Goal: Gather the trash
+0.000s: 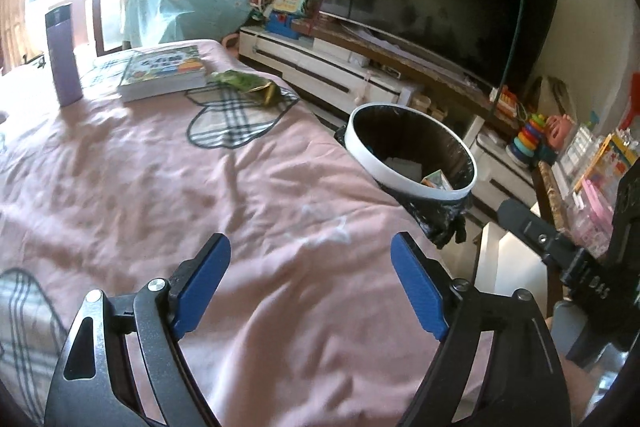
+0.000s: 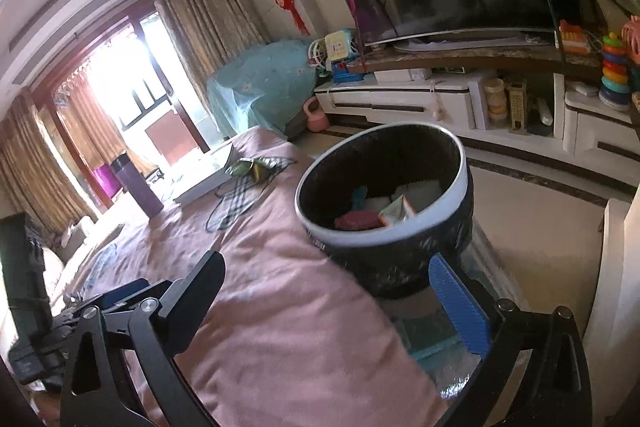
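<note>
Both your claws are spread wide and empty: the left claw (image 1: 310, 291) over the pink wrinkled cloth of the tabletop (image 1: 140, 167), the right claw (image 2: 340, 291) just short of the round white-rimmed bin with a black liner (image 2: 384, 223) at the tabletop's right edge. The remaining trash looks to be the crumpled green-and-gold foil wrapper (image 1: 248, 85) near the far edge. It should be light, crinkly and slippery, so pinch a raised fold. The thick illustrated book (image 1: 164, 75) sits just beside it; the purple tumbler (image 1: 62, 57) stands further left.
</note>
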The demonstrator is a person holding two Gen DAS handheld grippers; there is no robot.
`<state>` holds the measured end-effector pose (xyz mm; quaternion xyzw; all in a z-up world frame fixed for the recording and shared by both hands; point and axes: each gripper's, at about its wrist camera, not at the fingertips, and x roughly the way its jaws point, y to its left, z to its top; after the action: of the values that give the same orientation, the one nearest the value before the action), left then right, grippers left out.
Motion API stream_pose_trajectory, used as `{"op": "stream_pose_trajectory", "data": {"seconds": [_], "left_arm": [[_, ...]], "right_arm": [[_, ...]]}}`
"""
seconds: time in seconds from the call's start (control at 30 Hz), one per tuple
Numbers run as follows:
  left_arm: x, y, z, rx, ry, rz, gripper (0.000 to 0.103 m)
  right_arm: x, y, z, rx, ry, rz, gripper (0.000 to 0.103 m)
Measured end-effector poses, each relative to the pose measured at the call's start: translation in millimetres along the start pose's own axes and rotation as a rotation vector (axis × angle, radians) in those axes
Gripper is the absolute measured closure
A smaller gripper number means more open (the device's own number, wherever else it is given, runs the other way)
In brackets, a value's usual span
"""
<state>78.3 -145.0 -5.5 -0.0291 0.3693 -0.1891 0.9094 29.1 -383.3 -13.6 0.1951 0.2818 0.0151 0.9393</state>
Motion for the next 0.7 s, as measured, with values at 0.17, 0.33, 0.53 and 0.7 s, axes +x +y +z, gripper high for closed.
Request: {"op": "stream_pose_trajectory", "data": {"seconds": [0.17, 0.33, 0.53, 0.7], "left_arm": [[-30.4, 1.2, -9.9, 0.006, -0.116, 0.022, 0.014], [-73.5, 1.0, -16.5, 0.025, -0.335, 0.072, 0.000], [-88.2, 3.0, -27.4, 0.056, -0.416, 0.166, 0.000], [-85.7, -0.4, -38.0, 0.109, -0.430, 0.267, 0.000]], "right_arm": [[-10.4, 6.3, -13.7, 0.012, -0.009, -0.021, 0.000], [-40.4, 25.6, -3.5, -0.054, -0.110, -0.064, 0.000], [-84.1, 60.2, -6.7, -0.232, -0.341, -0.181, 0.000], [-72.1, 65.5, -22.3, -0.255, -0.327, -0.196, 0.000]]}}
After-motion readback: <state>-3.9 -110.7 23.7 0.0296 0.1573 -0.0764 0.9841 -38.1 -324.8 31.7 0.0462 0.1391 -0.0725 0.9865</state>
